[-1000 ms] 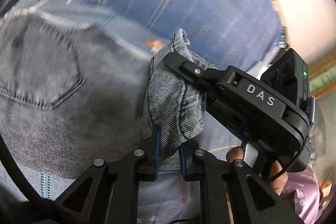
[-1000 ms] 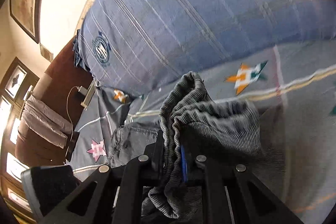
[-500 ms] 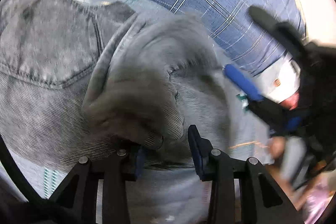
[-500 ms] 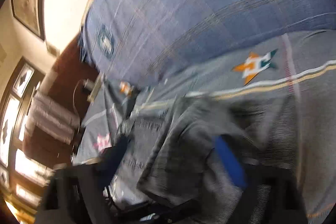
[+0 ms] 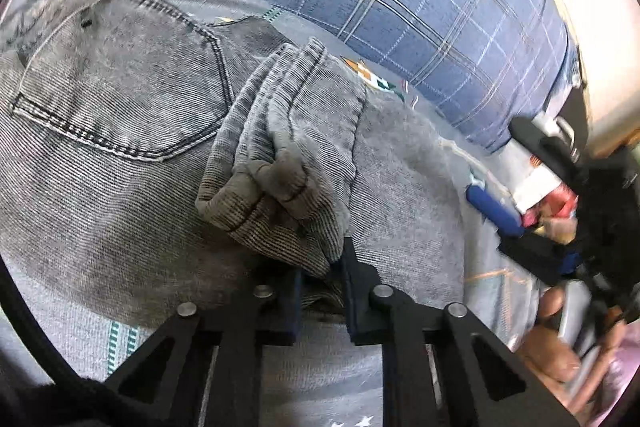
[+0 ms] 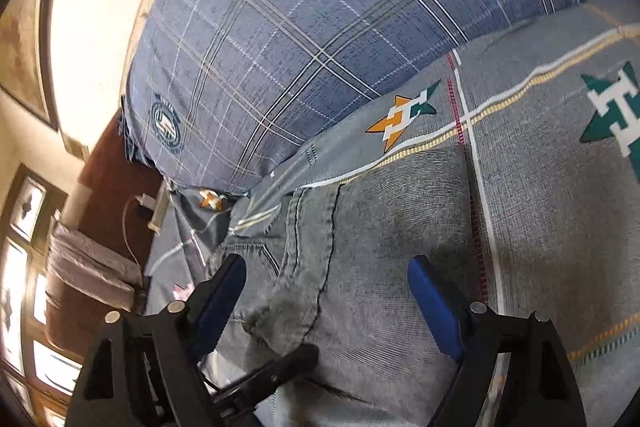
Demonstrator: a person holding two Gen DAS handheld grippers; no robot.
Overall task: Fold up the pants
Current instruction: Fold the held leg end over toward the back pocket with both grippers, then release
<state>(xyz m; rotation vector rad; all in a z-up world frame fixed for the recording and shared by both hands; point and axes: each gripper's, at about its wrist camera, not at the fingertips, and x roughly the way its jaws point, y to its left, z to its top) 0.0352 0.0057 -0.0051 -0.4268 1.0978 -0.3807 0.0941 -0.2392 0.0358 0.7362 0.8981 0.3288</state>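
Spreading under everything is a grey bedsheet with star motifs (image 6: 520, 187), backed by a blue plaid pillow (image 6: 320, 27) and a wooden headboard. Grey washed-denim pants (image 5: 120, 147) are lying flat on it, their bunched hem (image 5: 280, 155) now dropped over the back-pocket area. The right gripper (image 6: 328, 291), clamping cloth a second ago, is now gaping wide above the denim; the left gripper (image 5: 320, 291) is loosening, fabric still sitting between its jaws. That fold looks laid, needing smoothing.
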